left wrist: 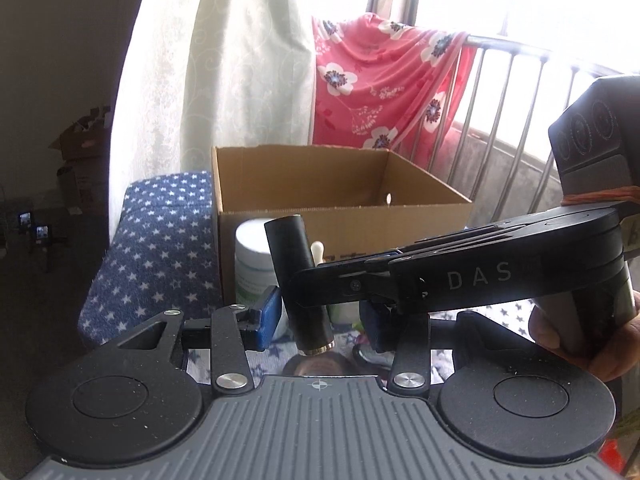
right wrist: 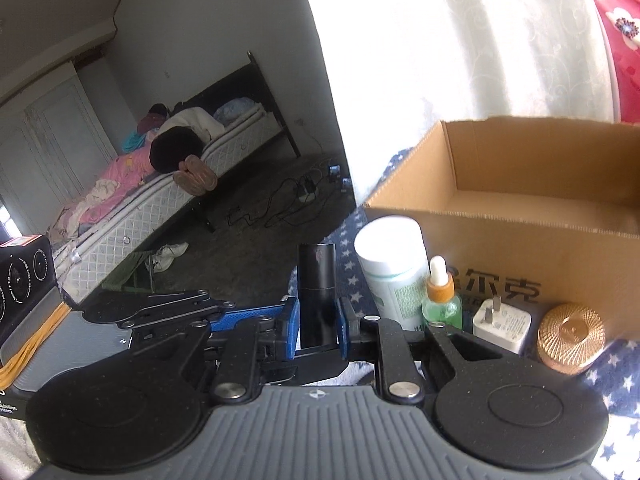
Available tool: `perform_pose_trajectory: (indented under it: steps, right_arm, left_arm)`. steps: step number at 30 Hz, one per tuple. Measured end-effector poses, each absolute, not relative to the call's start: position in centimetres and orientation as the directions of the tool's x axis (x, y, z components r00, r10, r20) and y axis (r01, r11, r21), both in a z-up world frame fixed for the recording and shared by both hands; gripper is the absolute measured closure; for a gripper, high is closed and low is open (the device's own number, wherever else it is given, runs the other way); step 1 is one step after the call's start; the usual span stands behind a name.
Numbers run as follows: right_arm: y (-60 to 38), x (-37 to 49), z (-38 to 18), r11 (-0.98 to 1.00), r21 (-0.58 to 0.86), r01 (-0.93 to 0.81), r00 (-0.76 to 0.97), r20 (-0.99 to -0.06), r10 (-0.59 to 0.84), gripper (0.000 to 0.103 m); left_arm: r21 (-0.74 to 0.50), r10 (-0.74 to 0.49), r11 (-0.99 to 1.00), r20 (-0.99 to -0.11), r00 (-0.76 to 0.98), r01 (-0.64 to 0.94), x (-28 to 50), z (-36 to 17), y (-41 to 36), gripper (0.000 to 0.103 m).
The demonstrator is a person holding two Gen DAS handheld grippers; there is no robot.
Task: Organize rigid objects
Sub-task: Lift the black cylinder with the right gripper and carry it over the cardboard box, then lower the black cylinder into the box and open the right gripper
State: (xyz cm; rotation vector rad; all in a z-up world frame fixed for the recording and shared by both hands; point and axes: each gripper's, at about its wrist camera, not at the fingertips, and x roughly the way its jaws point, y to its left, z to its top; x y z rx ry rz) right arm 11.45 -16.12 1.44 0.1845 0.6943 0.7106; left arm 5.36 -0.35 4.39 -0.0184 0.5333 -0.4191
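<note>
Two grippers meet around one black cylinder (left wrist: 299, 280) in the left wrist view. The left gripper (left wrist: 316, 320) has its blue-padded fingers (left wrist: 267, 318) spread apart, the tilted cylinder standing between them and not visibly touched by either pad. The right gripper (left wrist: 296, 286) reaches in from the right, held by a hand (left wrist: 580, 340), and its fingers are clamped on the cylinder's middle. Behind the cylinder stands a white jar (left wrist: 253, 256), and beyond that an open cardboard box (left wrist: 340, 196) resting on a blue star-patterned cloth (left wrist: 160, 248). A pink floral fabric (left wrist: 384, 84) hangs over a metal railing (left wrist: 520, 92) at the far right, beside a pale curtain (left wrist: 240, 60).

From the right wrist view, the right gripper (right wrist: 318, 326) holds the black cylinder (right wrist: 317, 292) upright, its blue fingers (right wrist: 291, 328) pressed against both sides. The left gripper's arm (right wrist: 160, 308) comes in from the left. To the right, in front of the cardboard box (right wrist: 520, 208), stand the white jar (right wrist: 394, 268), a green dropper bottle (right wrist: 442, 300), a white plug adapter (right wrist: 502, 328) and a copper-coloured round lid (right wrist: 570, 338). Far left lies a bed (right wrist: 168, 184) with bedding.
</note>
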Motion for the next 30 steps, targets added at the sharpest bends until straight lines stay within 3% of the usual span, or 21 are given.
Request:
perform_pose_trajectory:
  steps: [7,12,22,30]
  right_arm:
    - [-16.8,15.0,6.3,0.749,0.36,-0.556,0.594,-0.458,0.661,0.082]
    - [-18.3,22.3,6.9,0.746,0.449,-0.492,0.559,-0.494,0.666,0.082]
    - [-20.4,37.6,-1.9,0.723,0.645,-0.246,0.354,-0.634,0.687,0.082]
    - [-19.8,42.4,-6.2,0.752,0.642,-0.15,0.289,-0.699,0.654,0.08]
  left_arm:
    - [-0.014,-0.348,0.922,-0.472,0.81,0.388,10.2,9.4,-1.4,0.061]
    - [0.009,-0.337,0.911,-0.559,0.758,0.412,18.2,10.3,-1.6,0.06]
    - [-0.062,-0.274,0.915,-0.822,0.5,0.399,33.5,3.5,-2.8,0.06]
    - [-0.005,-0.224,0.922,-0.824,0.521,0.387,34.6,2.7,-3.9,0.046]
